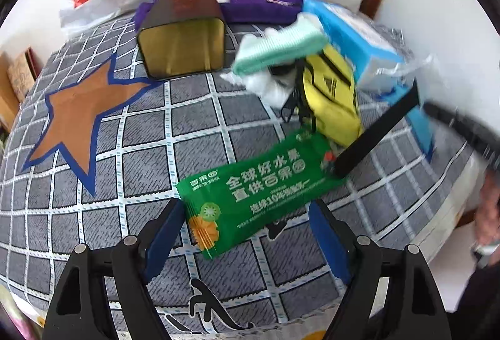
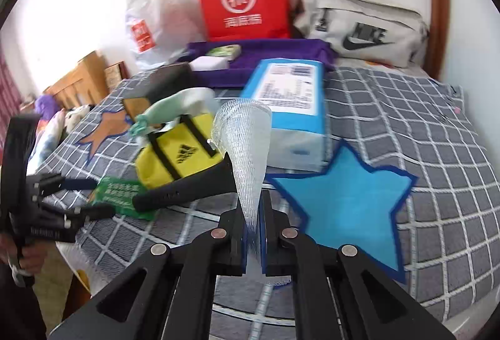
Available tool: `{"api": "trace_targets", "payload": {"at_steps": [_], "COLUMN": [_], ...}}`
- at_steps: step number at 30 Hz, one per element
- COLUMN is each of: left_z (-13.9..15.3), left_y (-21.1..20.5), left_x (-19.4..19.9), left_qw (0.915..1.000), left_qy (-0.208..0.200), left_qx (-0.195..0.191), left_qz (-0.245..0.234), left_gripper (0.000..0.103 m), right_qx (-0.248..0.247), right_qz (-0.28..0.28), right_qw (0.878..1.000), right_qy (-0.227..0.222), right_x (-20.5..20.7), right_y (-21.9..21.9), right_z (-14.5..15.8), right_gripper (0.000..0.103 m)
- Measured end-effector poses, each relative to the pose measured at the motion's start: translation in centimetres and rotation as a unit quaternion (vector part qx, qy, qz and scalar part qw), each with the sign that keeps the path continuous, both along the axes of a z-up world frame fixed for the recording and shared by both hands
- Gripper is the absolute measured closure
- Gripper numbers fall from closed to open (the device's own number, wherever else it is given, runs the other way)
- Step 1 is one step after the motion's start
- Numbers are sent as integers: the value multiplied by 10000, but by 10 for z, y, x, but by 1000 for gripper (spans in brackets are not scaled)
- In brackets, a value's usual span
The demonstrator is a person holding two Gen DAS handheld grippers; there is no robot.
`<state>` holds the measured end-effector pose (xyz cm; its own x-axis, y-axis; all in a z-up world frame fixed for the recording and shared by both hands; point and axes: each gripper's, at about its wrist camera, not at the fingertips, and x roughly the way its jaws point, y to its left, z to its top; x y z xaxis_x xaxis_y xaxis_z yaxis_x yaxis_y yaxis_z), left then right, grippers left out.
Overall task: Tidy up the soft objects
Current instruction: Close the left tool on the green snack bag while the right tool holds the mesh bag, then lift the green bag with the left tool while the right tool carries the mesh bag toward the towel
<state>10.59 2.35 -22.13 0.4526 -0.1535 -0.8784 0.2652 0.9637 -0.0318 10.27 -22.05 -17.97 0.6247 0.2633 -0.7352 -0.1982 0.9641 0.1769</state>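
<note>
Blue tissue pack [image 1: 359,36] motion-blurred, right end behind black strap [image 1: 378,133]; green packet [image 2: 120,194] print unreadable.

The right tongs [image 2: 253,233] pinch a white foam mesh sleeve [image 2: 242,133], which fans upward above the grey checked bedspread [image 2: 406,108]; just behind lie a blue-and-white wrapped pack [image 2: 290,102] and a yellow mini duffel bag [image 2: 175,152]; a black strap [image 2: 187,191] crosses a green sachet [image 2: 120,194]; the left tongs [image 2: 97,197] stand spread at the sachet.
</note>
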Motion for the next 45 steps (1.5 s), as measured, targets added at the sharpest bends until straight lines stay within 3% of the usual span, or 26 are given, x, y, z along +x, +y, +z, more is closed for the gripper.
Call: {"api": "trace_targets", "payload": {"at_steps": [3,12,21,26,30,35,39,45], "left_z": [-2,0,1,14,12,-1,0,3], "left_y": [-10,-26,-16,-4,-18,-41,-36,-30], "left_x": [2,22,-5,4,14,19,8,-10], "left_qw": [9993,9973,9978,9981,9951,9855,9842,9876], "left_qy": [-150,-302,-25,-251,-319,-340,-312,-302], "left_qx": [343,420,-35,-222,63,372,132,14], "left_qz": [-95,-520,-666,-522,-933,-1623,-1737,-1541], "left_gripper": [22,19,26,26,26,26,32,55], "right_qx": [309,150,154,168,153,88,46,20], "right_qz": [62,168,82,88,52,-49,-118,-158], "right_qw": [9995,9997,9996,9995,9995,9992,9986,9984], "right_qy": [16,105,232,252,265,399,515,540], "right_x": [-1,5,8,8,7,8,10,14], "right_y": [-9,0,-9,-9,-13,-21,-26,-25], "right_z": [4,-3,-13,-14,-15,-22,-28,-28], "right_gripper": [97,97,97,97,97,97,97,97]}}
